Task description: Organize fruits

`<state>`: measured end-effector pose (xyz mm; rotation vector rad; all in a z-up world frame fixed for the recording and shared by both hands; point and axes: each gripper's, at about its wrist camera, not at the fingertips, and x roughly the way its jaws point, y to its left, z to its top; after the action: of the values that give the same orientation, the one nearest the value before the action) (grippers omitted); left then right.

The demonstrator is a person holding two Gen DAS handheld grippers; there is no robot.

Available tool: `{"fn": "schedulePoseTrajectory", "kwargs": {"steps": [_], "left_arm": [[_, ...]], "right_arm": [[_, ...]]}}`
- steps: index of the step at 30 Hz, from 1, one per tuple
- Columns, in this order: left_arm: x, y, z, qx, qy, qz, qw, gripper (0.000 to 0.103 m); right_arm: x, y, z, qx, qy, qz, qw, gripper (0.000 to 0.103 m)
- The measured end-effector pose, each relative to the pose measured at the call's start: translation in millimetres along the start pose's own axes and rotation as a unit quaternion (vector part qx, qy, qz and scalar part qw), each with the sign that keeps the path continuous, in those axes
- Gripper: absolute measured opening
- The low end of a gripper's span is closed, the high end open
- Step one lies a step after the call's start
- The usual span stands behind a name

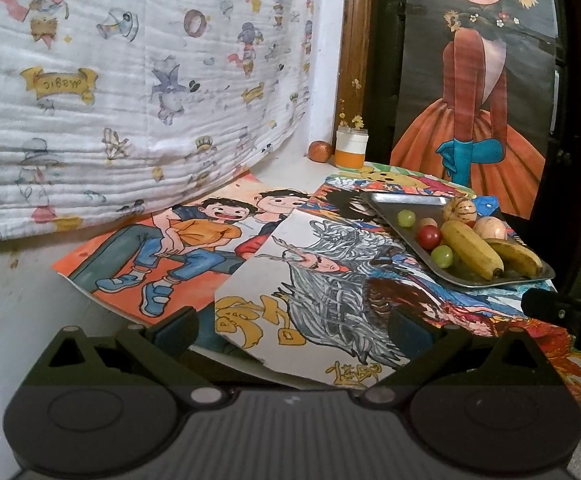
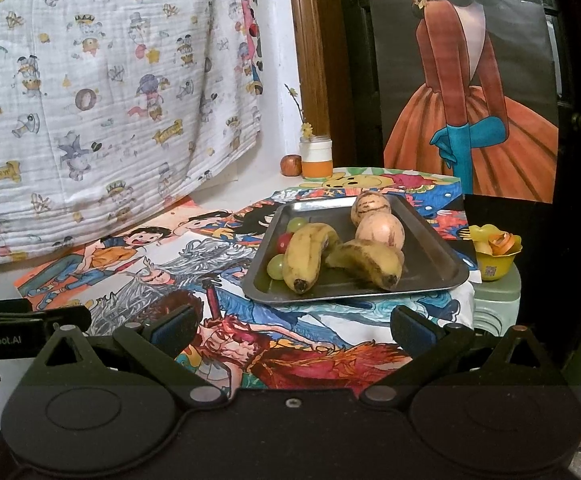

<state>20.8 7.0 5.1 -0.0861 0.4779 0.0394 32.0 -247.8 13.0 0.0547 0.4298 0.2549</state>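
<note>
fingers on your left gripper (image 1: 294, 320) and right gripper (image 2: 294, 320) are hanging spread and empty, short of the metal tray (image 2: 430, 256). bananas (image 2: 310, 256), grapes (image 2: 276, 266) and round fruits (image 2: 380, 230) are sitting gathered in it; an apple (image 2: 291, 165) is lying well apart behind. that fits sorting nearly done or a pile awaiting it.

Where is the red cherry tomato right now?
The red cherry tomato lies on the metal tray's left side, between two green grapes, beside the nearer banana.
</note>
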Motion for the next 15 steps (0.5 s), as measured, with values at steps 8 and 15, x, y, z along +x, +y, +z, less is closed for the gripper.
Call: {"fn": "schedulePoseTrajectory", "kwargs": {"steps": [8,15], "left_arm": [[-0.1,0.5,-0.6,0.000,0.000,0.000,1.0000,0.103],[-0.2,0.3,-0.6,0.000,0.000,0.000,1.0000,0.103]], "right_arm": [[0.4,0.3,-0.4,0.000,0.000,0.000,1.000,0.102],[0.6,0.5,-0.4,0.000,0.000,0.000,1.000,0.102]]}}
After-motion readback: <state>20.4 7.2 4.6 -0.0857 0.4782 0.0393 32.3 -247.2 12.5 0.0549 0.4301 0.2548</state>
